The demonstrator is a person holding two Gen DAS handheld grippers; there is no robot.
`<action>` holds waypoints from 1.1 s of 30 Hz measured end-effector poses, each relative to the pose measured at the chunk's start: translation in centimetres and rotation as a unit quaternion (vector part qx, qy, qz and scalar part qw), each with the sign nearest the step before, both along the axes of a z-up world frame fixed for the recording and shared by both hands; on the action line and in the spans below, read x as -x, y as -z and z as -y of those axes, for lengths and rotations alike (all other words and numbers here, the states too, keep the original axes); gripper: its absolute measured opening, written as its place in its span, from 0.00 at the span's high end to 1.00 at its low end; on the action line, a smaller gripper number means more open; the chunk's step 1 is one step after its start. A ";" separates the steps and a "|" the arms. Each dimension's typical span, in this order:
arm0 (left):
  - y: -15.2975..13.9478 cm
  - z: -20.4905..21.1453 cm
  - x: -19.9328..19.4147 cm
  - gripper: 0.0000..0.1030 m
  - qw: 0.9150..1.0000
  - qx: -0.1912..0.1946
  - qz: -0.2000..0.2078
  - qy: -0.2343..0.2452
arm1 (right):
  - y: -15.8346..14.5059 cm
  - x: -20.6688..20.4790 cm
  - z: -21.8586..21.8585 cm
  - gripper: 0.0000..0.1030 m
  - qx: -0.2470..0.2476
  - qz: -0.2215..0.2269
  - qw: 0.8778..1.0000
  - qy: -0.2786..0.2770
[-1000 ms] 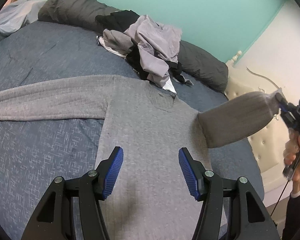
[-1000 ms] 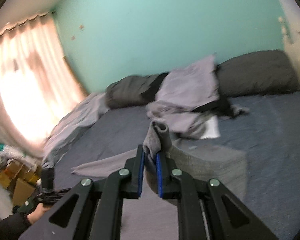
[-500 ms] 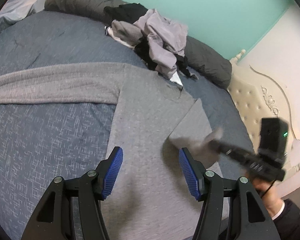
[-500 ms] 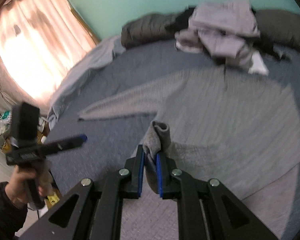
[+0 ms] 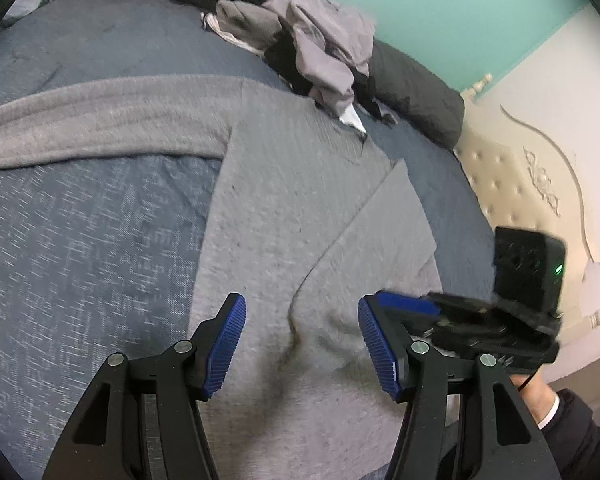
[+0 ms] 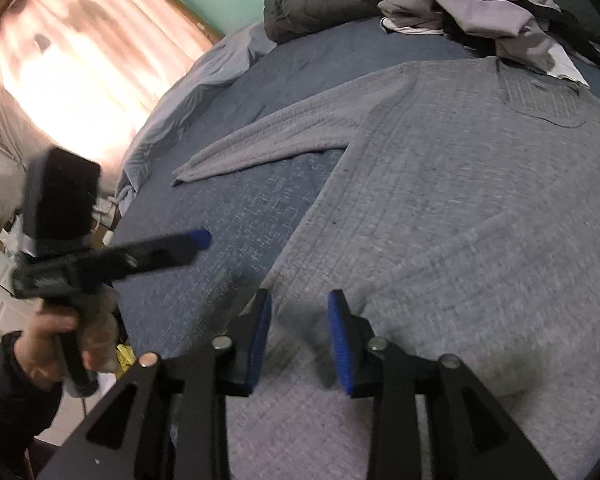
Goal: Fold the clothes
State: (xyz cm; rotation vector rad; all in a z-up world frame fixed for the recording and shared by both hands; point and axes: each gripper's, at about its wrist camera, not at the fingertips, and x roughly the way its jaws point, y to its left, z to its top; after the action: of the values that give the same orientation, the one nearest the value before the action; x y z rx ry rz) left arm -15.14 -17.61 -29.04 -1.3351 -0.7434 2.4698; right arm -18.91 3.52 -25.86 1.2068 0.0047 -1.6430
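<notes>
your left gripper (image 5: 300,344) hangs over the grey sweater (image 5: 284,208) with its blue pads set wide apart and nothing between them. the sweater lies flat on the blue bedspread (image 5: 80,220), one sleeve (image 5: 372,248) folded across its body. your right gripper (image 6: 298,340) is parted too, empty, low over the hem; its shape is smeared by blur in the left view.

The room is dim and evenly lit, with cool, flat tones on the bed (image 5: 80,240). Daylight glows through the curtain (image 6: 60,60), which is blown out to white-orange glare. Both views bulge at the edges, with black corners. The sweater (image 6: 460,200) is smeared by motion blur, and the left gripper (image 6: 196,240) is blurred too. Soft shadows fall under the jaws.
</notes>
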 end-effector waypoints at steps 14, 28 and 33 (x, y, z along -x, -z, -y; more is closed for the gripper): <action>6.7 -3.6 0.9 0.40 0.996 0.038 0.057 0.061 | 3.4 3.2 -12.9 0.70 0.037 0.039 0.987 0.149; 8.5 -5.1 1.6 0.69 0.993 0.061 0.058 0.077 | 7.6 3.8 -21.5 0.70 0.065 0.088 0.964 0.242; 8.4 -6.0 2.0 0.95 0.992 0.073 0.056 0.091 | 7.7 3.7 -22.2 0.70 0.082 0.094 0.960 0.251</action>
State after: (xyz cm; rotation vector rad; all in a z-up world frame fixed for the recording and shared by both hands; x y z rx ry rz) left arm -17.15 -11.66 -37.47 -1.5312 -0.4471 2.3593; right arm -22.65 25.73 -33.54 1.2970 -0.5893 -1.9048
